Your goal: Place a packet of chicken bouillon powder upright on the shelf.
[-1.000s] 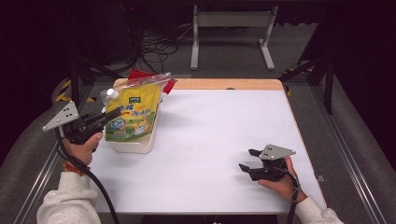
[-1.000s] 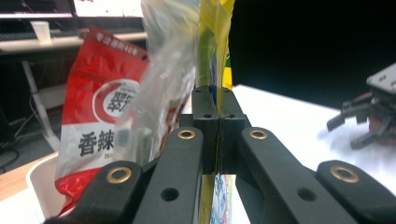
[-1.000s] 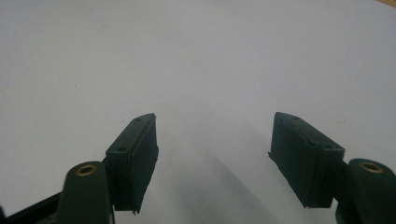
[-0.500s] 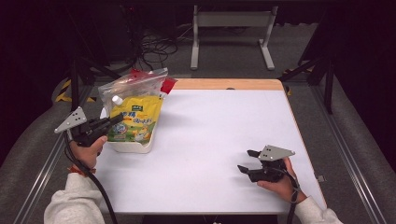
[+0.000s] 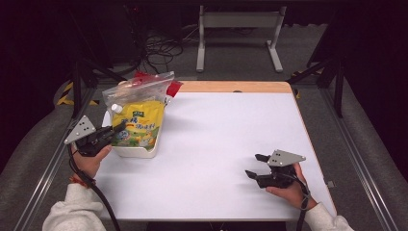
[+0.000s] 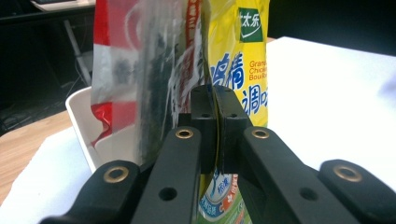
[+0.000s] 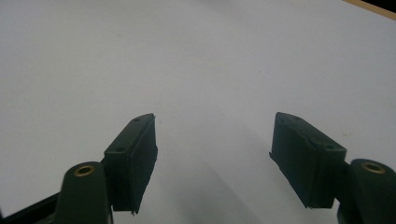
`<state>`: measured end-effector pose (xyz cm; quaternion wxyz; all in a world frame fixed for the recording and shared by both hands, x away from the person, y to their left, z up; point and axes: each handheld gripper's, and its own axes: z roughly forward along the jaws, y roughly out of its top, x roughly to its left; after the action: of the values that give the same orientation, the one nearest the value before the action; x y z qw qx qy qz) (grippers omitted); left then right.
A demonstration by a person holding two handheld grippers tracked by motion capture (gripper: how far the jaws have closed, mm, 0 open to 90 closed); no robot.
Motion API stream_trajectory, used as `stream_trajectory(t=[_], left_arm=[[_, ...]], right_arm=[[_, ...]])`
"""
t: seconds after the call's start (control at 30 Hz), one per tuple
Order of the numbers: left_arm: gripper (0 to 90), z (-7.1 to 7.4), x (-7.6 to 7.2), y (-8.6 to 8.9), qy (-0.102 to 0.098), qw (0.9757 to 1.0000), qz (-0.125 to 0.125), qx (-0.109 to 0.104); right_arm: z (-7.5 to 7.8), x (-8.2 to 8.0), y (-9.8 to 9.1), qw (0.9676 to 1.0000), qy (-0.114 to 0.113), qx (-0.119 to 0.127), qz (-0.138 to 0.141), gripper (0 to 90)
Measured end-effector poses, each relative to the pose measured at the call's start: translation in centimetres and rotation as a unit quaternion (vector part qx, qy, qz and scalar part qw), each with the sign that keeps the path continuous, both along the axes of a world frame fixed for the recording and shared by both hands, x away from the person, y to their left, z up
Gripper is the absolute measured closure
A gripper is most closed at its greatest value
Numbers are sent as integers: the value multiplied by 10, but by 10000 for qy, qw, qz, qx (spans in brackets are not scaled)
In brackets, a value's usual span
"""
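The left gripper [image 5: 118, 130] has its jaws clamped on the edge of a yellow seasoning pouch [image 5: 138, 124]. The pouch stands in a white tray [image 5: 136, 151] at the table's [image 5: 216, 144] left side, beside a clear zip bag [image 5: 144, 86] with red printing that rises from the same tray. The pouch is glossy yellow with blue characters, a green logo and a white cap [image 5: 116, 108] at its upper left corner. The right gripper [image 5: 255, 166] rests near the table's right front, jaws apart and holding nothing.

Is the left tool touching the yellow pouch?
Touching. In the left gripper view, the left tool has both jaws pressed shut on the edge of the yellow pouch.
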<state>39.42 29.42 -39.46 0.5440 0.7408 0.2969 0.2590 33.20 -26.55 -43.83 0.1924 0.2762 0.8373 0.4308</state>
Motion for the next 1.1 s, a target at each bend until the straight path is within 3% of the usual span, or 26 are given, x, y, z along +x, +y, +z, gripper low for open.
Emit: stream_trajectory(t=[0.2,0.8,1.1], left_arm=[[881,-2,-4,-1,-2,9994,237,270],[885,-14,-14,5,99,9985,352,396],[885,-16,-14,4,168,9985,425,305]], right_arm=[[2,-1,0,10000,-70,-43,-5,313],[7,-3,-3,9999,-137,-24,-88,317],[7,-4,-3,9998,-151,-25,-85,317]])
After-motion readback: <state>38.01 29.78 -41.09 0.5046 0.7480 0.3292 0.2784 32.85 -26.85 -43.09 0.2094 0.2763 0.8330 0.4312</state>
